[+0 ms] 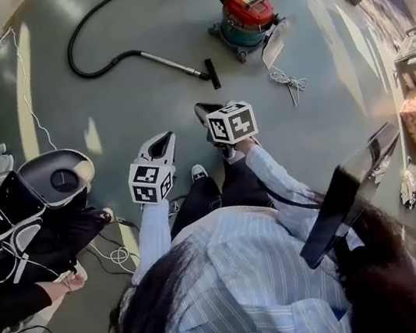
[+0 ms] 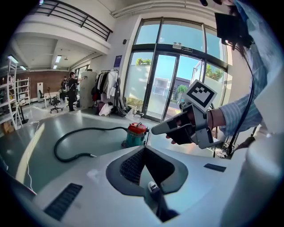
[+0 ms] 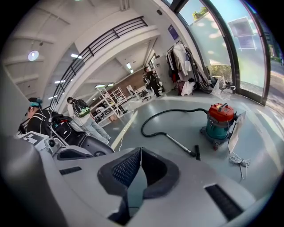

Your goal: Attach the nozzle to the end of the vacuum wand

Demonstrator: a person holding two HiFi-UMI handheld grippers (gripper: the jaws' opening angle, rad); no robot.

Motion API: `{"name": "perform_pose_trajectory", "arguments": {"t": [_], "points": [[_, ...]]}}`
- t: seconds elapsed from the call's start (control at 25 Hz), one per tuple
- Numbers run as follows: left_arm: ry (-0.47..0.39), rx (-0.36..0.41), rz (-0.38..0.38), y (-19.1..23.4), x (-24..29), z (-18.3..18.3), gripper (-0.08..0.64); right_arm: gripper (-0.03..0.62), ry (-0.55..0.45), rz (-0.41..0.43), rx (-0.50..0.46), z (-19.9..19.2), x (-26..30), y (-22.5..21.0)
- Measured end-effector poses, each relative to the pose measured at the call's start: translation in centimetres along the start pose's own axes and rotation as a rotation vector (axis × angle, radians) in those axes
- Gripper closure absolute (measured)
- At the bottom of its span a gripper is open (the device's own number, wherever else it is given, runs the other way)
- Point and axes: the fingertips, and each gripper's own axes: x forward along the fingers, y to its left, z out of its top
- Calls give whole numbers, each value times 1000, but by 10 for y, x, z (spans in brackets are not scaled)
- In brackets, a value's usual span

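Hanging over the grey floor (image 1: pixel 142 105) in the lower middle of the head view, the left gripper (image 1: pixel 162 139) and the right gripper (image 1: pixel 204 110) both have their jaws pressed together on nothing, as each gripper view confirms. Well apart from them, in the upper middle of that frame, the slim silver metal vacuum wand (image 1: pixel 168 62) lies flat on the floor. The short black plastic nozzle (image 1: pixel 212 73) sits crosswise right at its free end; whether the two touch is too small to tell. A black hose (image 1: pixel 83 32) loops from the wand back to the red-and-teal canister vacuum (image 1: pixel 247 14). The nozzle looks light, rigid and smooth, so a grip across its narrow body should hold. The wand is stiff, but the hose will likely drag on it, so taking it near the tip seems wisest.
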Motion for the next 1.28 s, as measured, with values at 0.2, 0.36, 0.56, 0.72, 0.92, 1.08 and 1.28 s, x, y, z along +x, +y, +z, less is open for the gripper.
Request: {"name": "perform_pose_trajectory", "arguments": {"t": [0.2, 0.36, 0.56, 0.72, 0.92, 1.08, 1.28], "points": [[1, -50, -36, 2, -46, -42, 555, 583, 33, -41, -4, -47, -11, 45], [-38, -92, -46, -9, -47, -50, 555, 583, 28, -69, -8, -61, -30, 47], [-86, -113, -63, -36, -40, -43, 555, 583, 10, -100, -28, -69, -57, 37], [-98, -147, -51, -60, -41, -47, 555, 583, -8, -92, -45, -82, -87, 36], [-129, -172, -50, -124, -37, -44, 555, 583, 4, -78, -51, -123, -141, 16], [-142, -202, -57, -179, -28, -36, 555, 583, 17, -73, -54, -148, -184, -10], [-159, -189, -37, -231, -25, -36, 555, 583, 21, -45, -48, -173, -218, -33]]}}
